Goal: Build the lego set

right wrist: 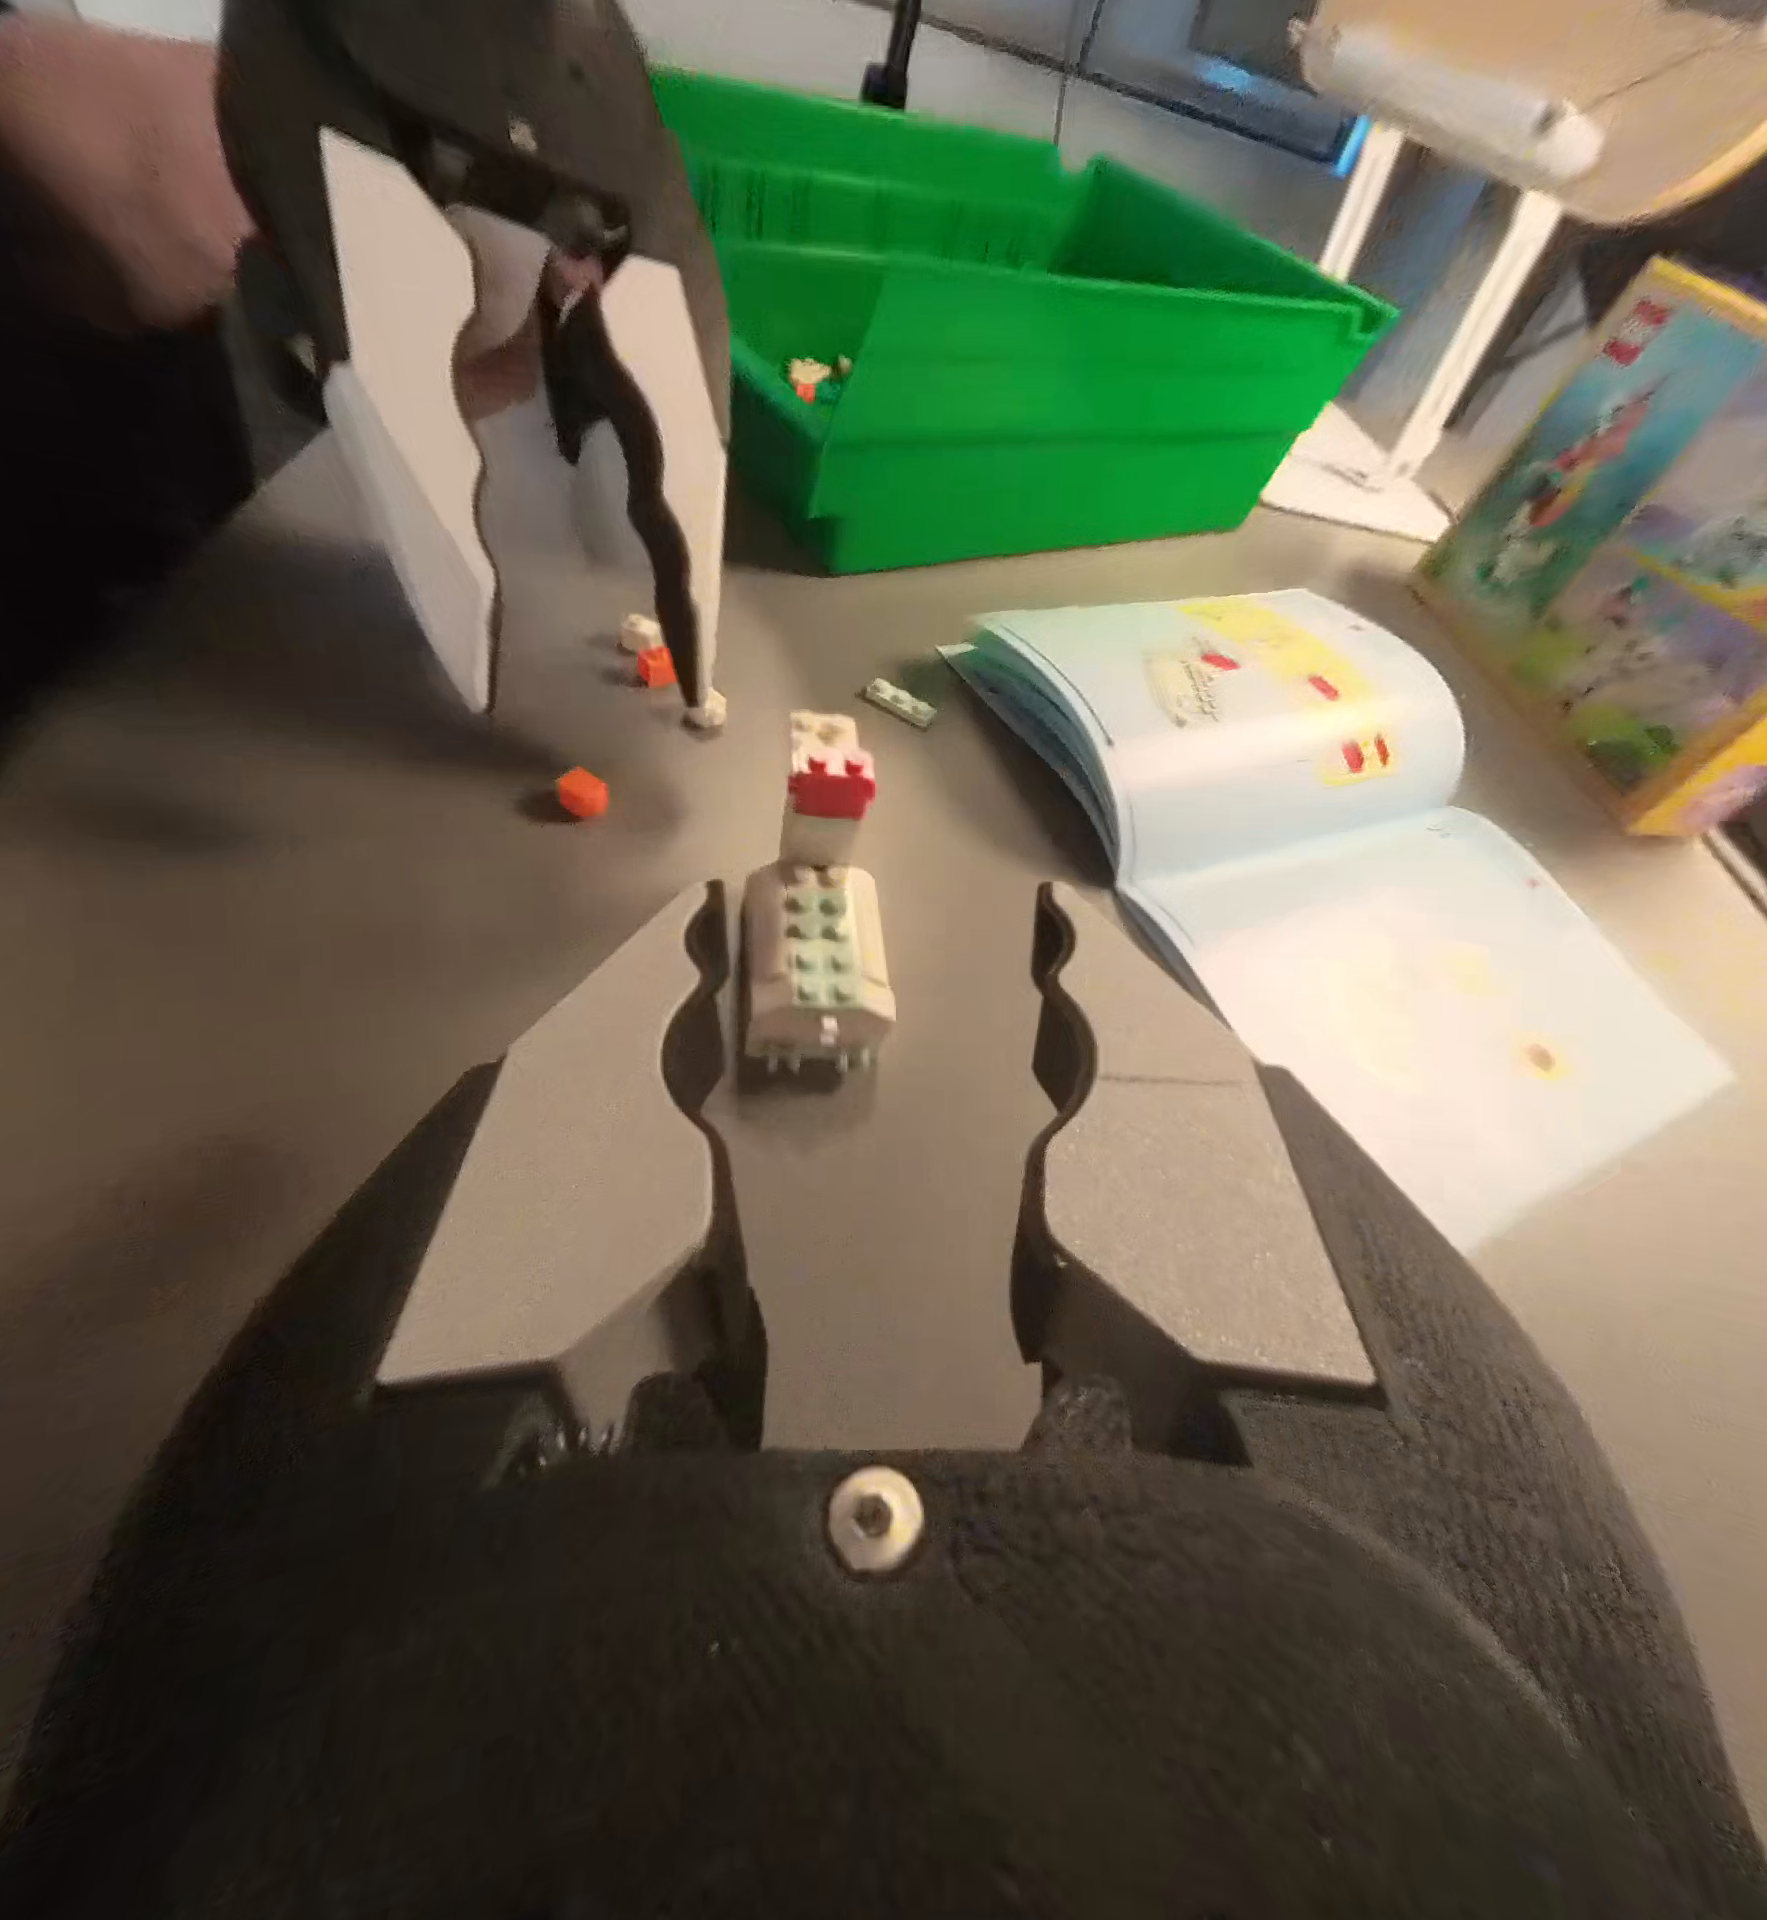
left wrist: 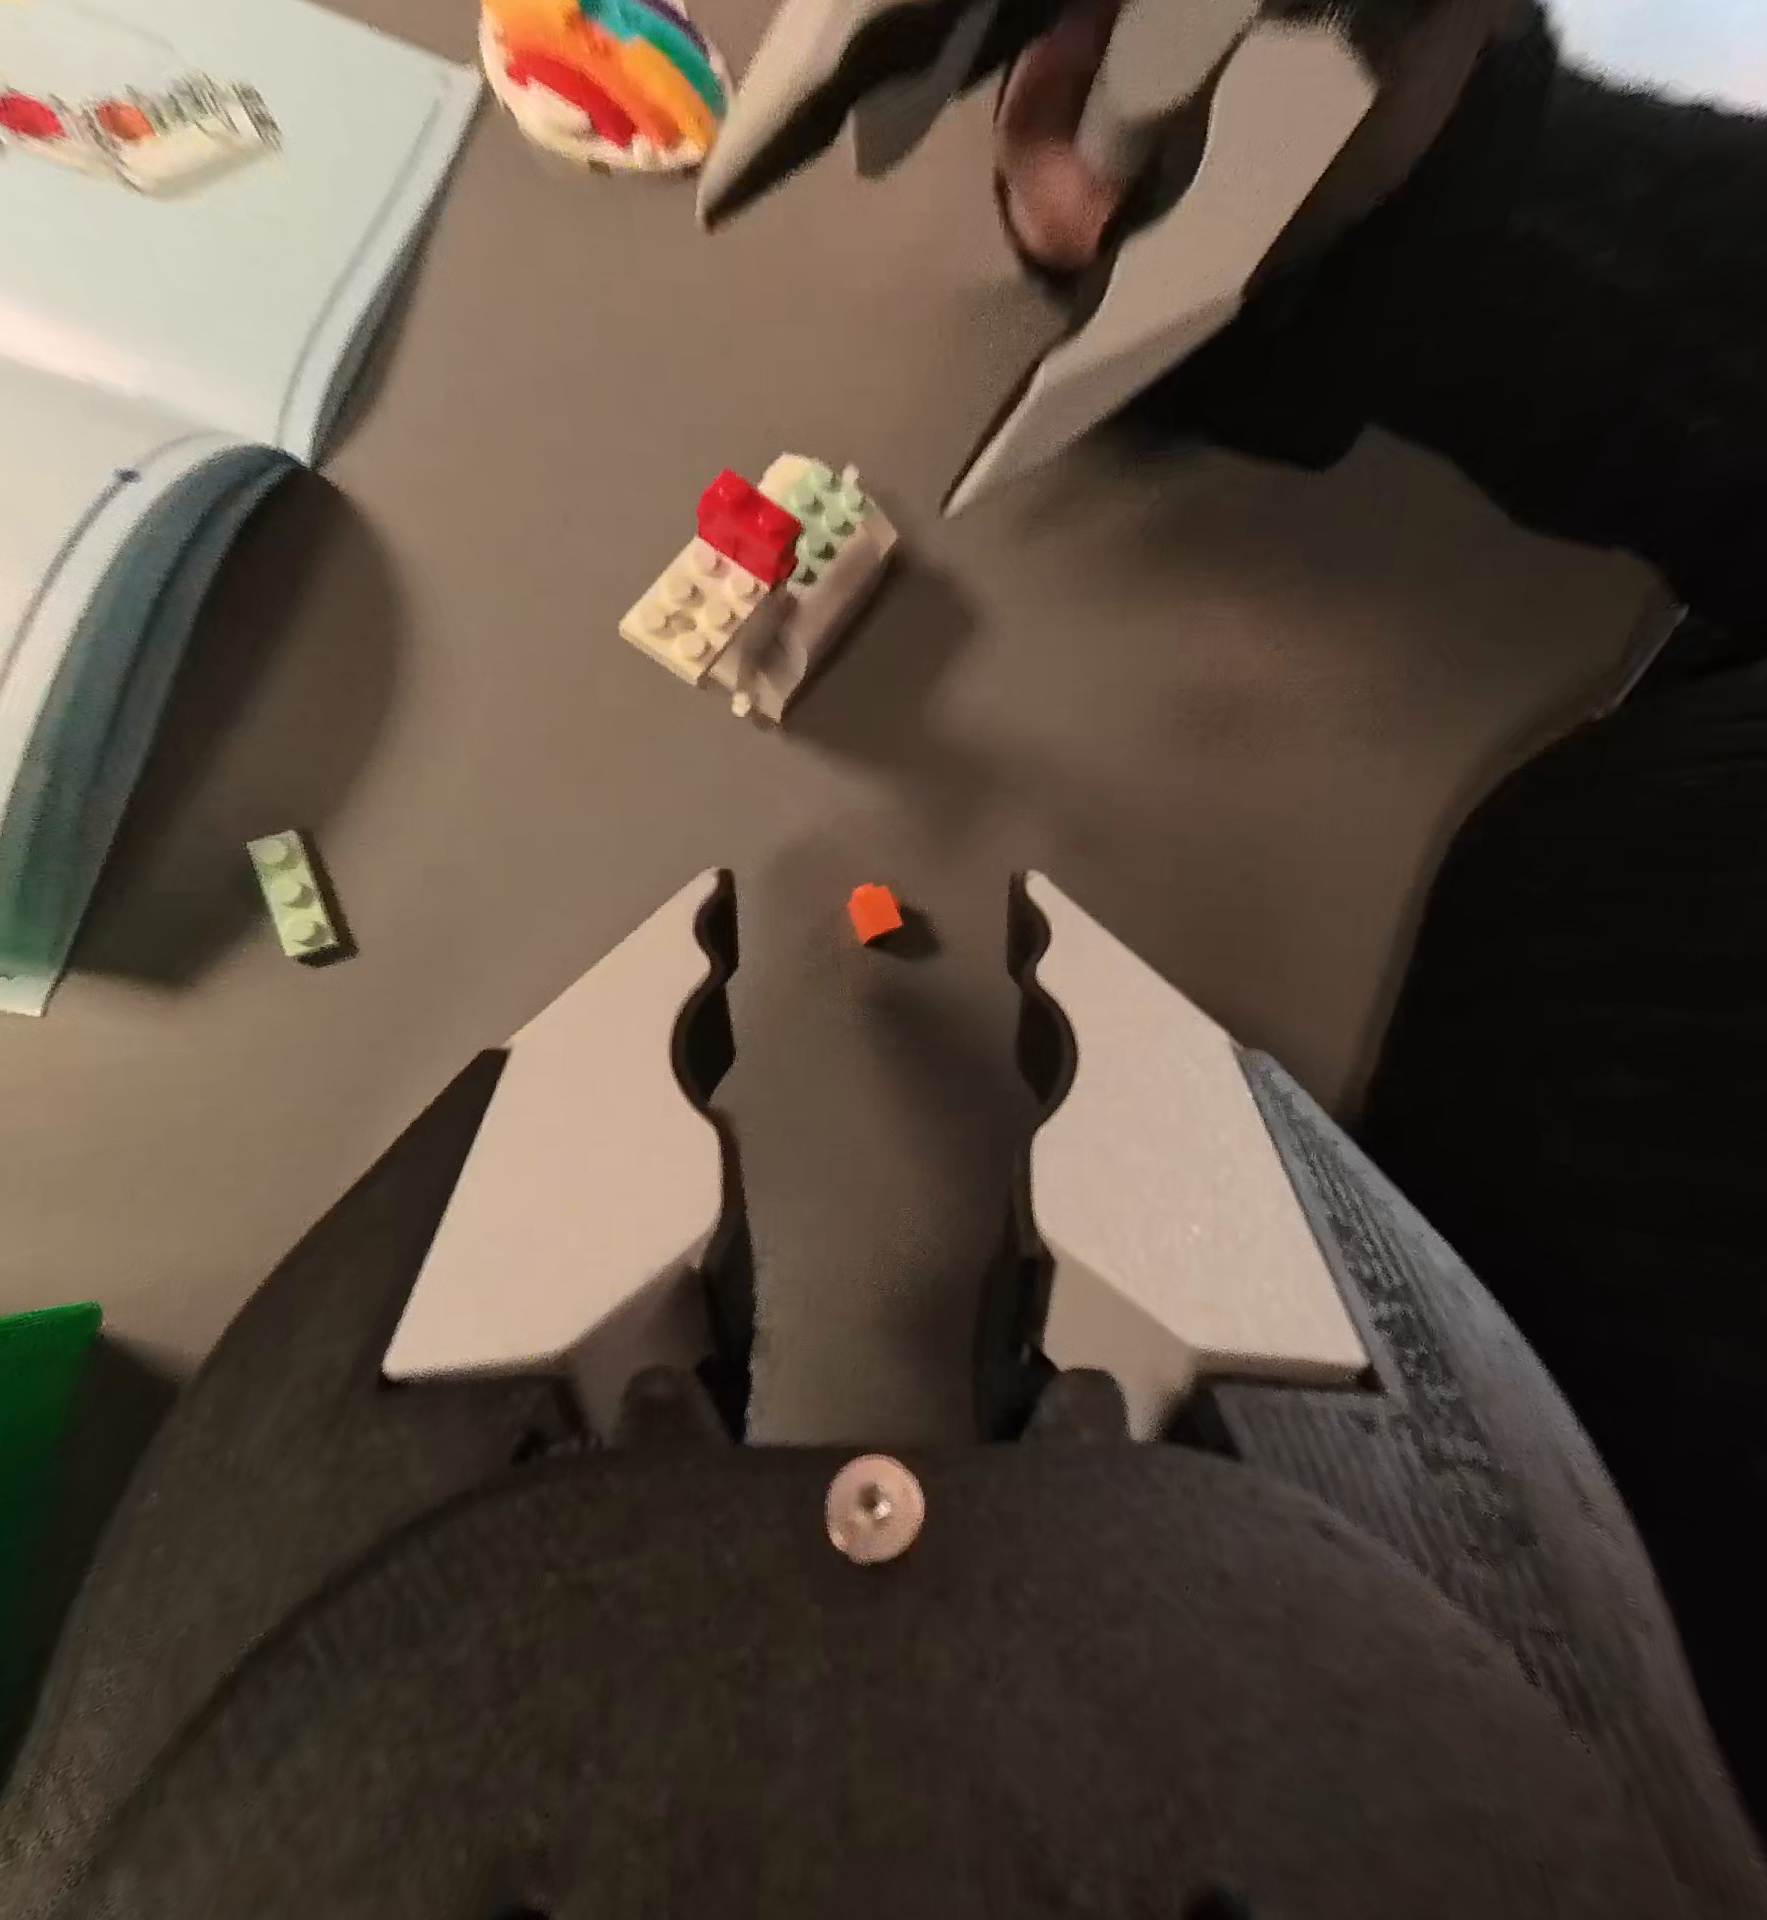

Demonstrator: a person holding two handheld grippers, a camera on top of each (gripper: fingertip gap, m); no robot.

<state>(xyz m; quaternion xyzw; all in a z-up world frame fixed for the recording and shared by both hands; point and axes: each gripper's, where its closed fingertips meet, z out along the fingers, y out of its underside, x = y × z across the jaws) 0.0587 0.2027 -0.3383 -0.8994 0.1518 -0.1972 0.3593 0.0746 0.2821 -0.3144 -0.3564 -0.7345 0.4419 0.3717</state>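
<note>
The partly built lego model (right wrist: 822,956), white with a pale green plate and a red brick on top, lies on the grey table between my right gripper's (right wrist: 879,894) open fingers, untouched. It also shows in the left wrist view (left wrist: 754,582). My left gripper (left wrist: 874,883) is open and empty, above a small orange brick (left wrist: 874,916) that sits between its fingertips in that view. In the right wrist view the left gripper (right wrist: 588,707) hangs at the upper left, with the orange brick (right wrist: 581,792) on the table just in front of it. The right gripper (left wrist: 827,358) appears open at the top of the left wrist view.
A pale green plate (left wrist: 297,899) lies beside the open instruction booklet (right wrist: 1274,779). Another orange brick (right wrist: 655,665) and two small white pieces (right wrist: 704,712) lie near the left gripper. A green bin (right wrist: 1014,364) stands behind, and the set's box (right wrist: 1689,571) stands at the right.
</note>
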